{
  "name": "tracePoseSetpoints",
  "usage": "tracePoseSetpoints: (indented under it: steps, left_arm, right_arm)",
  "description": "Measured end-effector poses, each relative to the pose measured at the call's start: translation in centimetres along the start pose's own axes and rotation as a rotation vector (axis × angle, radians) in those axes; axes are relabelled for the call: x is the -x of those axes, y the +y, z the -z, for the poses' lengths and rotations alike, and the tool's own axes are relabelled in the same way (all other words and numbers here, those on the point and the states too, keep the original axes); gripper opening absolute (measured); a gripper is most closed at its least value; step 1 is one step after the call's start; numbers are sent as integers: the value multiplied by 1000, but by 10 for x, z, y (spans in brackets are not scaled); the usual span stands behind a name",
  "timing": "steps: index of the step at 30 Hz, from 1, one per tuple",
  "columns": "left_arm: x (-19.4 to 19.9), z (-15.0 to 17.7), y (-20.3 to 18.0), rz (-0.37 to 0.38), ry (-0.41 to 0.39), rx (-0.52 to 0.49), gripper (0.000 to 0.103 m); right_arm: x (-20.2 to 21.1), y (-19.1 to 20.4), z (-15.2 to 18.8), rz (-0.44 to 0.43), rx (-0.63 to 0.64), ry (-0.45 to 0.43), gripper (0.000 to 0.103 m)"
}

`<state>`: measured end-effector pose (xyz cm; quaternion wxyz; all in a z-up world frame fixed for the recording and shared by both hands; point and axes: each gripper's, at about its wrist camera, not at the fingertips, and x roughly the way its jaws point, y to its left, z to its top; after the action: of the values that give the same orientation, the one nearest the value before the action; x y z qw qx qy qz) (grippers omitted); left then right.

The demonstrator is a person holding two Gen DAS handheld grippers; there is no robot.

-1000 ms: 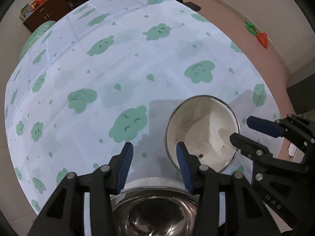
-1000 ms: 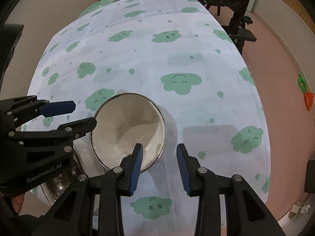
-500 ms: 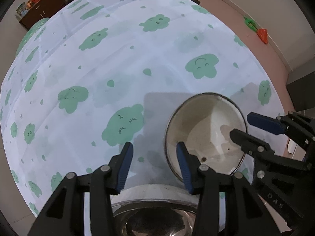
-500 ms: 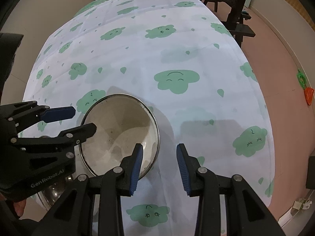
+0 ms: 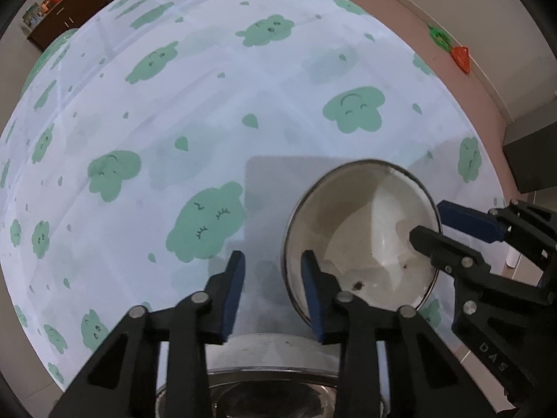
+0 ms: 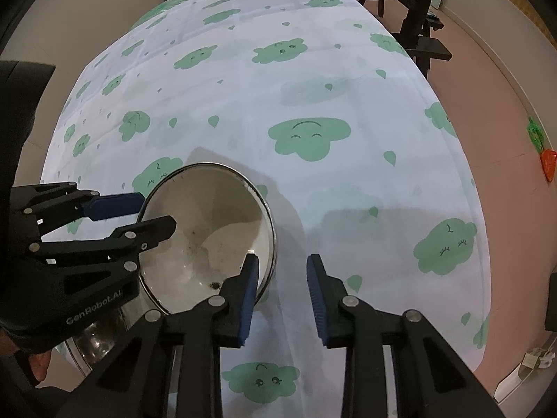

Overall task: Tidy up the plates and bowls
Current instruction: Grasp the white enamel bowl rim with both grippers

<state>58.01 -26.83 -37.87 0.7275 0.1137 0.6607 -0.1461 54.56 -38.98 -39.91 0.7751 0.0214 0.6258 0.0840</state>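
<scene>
Steel bowl (image 5: 271,397): at the surface's (image 5: 209,104) near edge, under the left tool; contents too dark to tell.
Left tool (image 5: 273,289): jaws have just been closing, the white bowl's rim between them, pads not yet pressing.
Right tool (image 6: 282,289): likewise closing astride the opposite rim, still slack.
White bowl (image 5: 362,237): just beyond the steel bowl, holding only a few dark crumbs (image 5: 357,284).
Meaning: probably a two-sided grip forming, to lift it for stacking.
Far surface: bare cloth.
</scene>
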Motion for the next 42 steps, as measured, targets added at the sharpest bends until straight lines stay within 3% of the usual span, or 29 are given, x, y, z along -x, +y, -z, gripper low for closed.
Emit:
tracePoseSetpoints:
  steps: [3, 9, 19, 42]
  left_arm:
    - [-3, 3, 1, 8, 5, 1, 23]
    - [-2, 4, -3, 12, 3, -17, 13]
    - [3, 2, -8, 24, -4, -23, 6]
    - [38, 7, 1, 15, -77, -5, 6]
  right_arm:
    - [-1, 0, 0, -7, -3, 1, 28]
    - [-1, 6, -2, -31, 8, 8, 11]
    - [2, 8, -2, -43, 4, -1, 11]
    - [40, 22, -10, -25, 38, -64, 10]
